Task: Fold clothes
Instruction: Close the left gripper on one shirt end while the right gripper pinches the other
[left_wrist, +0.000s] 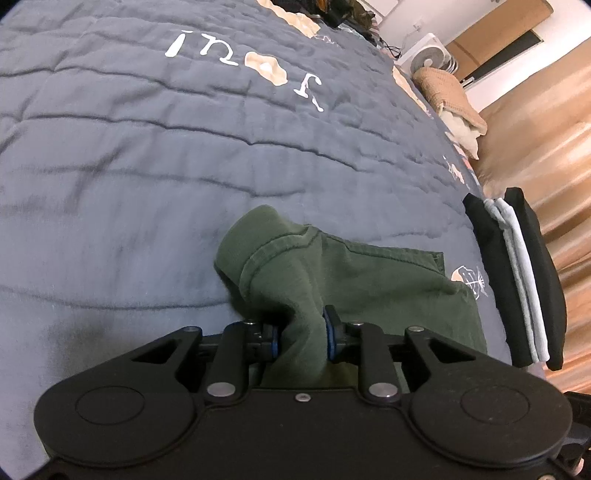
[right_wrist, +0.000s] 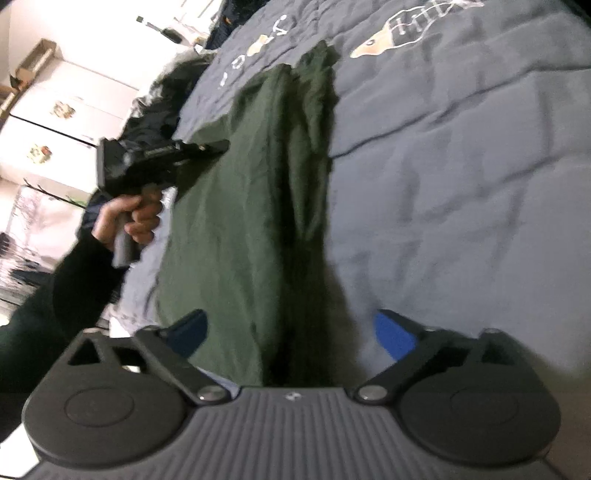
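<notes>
A dark green garment (left_wrist: 369, 280) lies on the blue-grey quilted bedspread (left_wrist: 147, 166). My left gripper (left_wrist: 301, 336) is shut on a bunched fold of the green garment and lifts it slightly. In the right wrist view the green garment (right_wrist: 236, 229) stretches away lengthwise with a long fold down its right side. My right gripper (right_wrist: 291, 332) is open and empty, its blue-padded fingers (right_wrist: 393, 336) spread over the garment's near end. The left gripper (right_wrist: 147, 162), held in a hand, shows at the garment's left edge.
A stack of folded black, grey and white clothes (left_wrist: 517, 280) sits at the bed's right edge. A tan towel and pillow (left_wrist: 450, 99) lie further along. A white fan (left_wrist: 428, 55) and wooden floor (left_wrist: 546, 147) are beyond. White cupboards (right_wrist: 66, 110) stand past the bed.
</notes>
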